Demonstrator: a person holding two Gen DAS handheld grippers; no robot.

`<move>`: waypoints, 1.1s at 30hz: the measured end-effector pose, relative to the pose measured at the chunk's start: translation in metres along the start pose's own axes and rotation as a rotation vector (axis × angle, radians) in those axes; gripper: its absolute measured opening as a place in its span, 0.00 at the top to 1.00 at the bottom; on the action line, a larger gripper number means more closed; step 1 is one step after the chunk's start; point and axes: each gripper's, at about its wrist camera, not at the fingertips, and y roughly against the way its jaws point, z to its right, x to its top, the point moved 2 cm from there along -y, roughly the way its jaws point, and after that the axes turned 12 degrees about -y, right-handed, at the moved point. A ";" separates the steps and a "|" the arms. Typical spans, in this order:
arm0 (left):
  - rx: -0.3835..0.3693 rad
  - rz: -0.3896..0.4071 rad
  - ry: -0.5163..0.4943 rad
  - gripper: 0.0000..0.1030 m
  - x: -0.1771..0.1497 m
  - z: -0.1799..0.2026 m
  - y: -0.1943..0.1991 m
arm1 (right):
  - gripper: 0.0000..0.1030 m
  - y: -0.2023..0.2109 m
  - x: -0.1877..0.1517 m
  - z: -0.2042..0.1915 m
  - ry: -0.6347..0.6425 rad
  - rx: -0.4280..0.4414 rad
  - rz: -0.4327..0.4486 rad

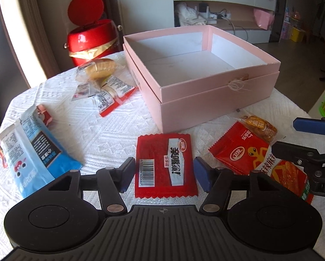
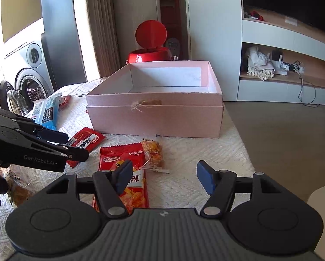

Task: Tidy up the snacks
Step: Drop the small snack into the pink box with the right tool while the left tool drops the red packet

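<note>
wrist cams: angled down, close | shared: pink box [image 1: 206, 100]

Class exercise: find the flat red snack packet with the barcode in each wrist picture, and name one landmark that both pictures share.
Left wrist view: the flat red snack packet lies low in the centre, between the open left claw fingers.
Right wrist view: the packet sits left of centre, partly hidden behind the left claw.
Shared landmark: the empty pink box behind it.
</note>
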 end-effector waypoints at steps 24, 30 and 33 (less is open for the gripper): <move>-0.230 0.180 0.092 0.38 -0.010 0.006 0.091 | 0.82 0.008 0.036 -0.023 0.207 0.086 -0.116; -0.146 0.445 0.077 0.37 0.079 -0.030 0.126 | 0.82 0.055 0.110 -0.019 0.171 0.099 0.092; -0.278 0.431 0.195 0.35 0.121 -0.053 0.089 | 0.80 0.042 0.146 -0.021 0.152 0.074 0.149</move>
